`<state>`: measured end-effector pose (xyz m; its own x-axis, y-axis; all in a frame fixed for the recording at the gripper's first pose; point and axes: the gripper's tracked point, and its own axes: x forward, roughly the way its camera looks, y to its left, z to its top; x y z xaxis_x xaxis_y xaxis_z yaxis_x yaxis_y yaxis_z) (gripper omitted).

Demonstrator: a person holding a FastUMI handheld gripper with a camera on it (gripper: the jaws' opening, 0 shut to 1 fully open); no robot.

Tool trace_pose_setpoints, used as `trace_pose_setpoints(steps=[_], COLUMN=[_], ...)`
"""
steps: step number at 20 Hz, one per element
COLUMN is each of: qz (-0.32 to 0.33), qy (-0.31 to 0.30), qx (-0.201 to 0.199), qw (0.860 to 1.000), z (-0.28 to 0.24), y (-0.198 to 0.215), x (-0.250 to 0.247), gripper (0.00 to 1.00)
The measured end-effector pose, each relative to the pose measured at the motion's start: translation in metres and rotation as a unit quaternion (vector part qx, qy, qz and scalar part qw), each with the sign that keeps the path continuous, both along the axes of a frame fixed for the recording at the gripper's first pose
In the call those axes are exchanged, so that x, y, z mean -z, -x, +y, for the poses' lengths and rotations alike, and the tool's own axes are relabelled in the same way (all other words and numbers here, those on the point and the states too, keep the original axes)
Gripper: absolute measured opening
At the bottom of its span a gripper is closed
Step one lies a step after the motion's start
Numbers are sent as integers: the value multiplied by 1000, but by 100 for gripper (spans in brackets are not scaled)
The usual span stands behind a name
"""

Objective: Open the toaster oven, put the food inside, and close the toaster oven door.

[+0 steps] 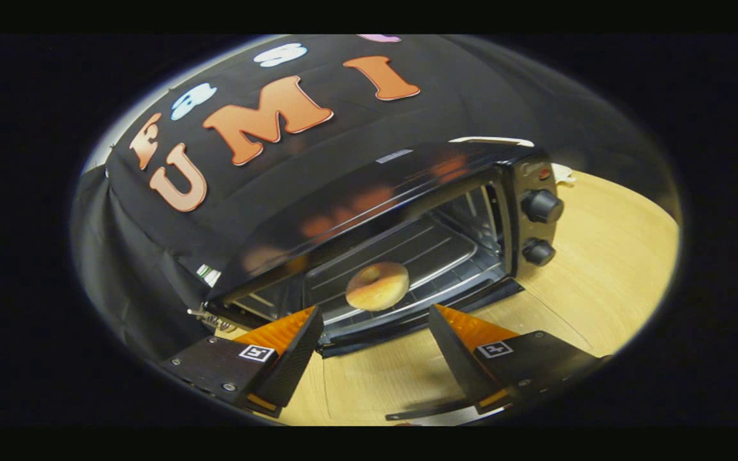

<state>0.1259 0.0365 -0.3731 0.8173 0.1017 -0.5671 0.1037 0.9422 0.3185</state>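
A black toaster oven (369, 186) stands on the wooden table (606, 282), seen tilted. Its door (420, 318) hangs down in front, open, and the cavity with its wire rack (433, 253) is exposed. A golden-brown doughnut (377, 285) rests on the front part of the rack, just beyond my fingertips. My gripper (375, 315) is open, its orange-and-black fingers (289, 339) spread wide to either side of the doughnut, a little in front of the lowered door, holding nothing.
Two black knobs (541, 206) sit one above the other on the oven's right panel. A white object (561, 173) lies on the table behind the oven's right side. Bare wood stretches to the right of the oven and under my fingers.
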Motion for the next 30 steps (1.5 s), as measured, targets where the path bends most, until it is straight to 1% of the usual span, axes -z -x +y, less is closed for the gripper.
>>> trace_pose_setpoints(steps=[6,10,12,15,18,22,26,27,30], qz=[-7,15,28,52,75,104,96,104,85], qy=[86,146,160,166,172,192,192,192,190], qx=[-33,-64,-76,-89,-93,-101,-97,-94,-90], qw=[996,987,984,981,978,971,972,971,974], z=[-22,-36,-39,-39,-35,-35,-31,-32,-32], y=[59,101,119,139,150,154,142,141,131], x=[-10,0,7,22,43,68,68,70,61], gripper=[99,99,99,99,99,99,99,99,99])
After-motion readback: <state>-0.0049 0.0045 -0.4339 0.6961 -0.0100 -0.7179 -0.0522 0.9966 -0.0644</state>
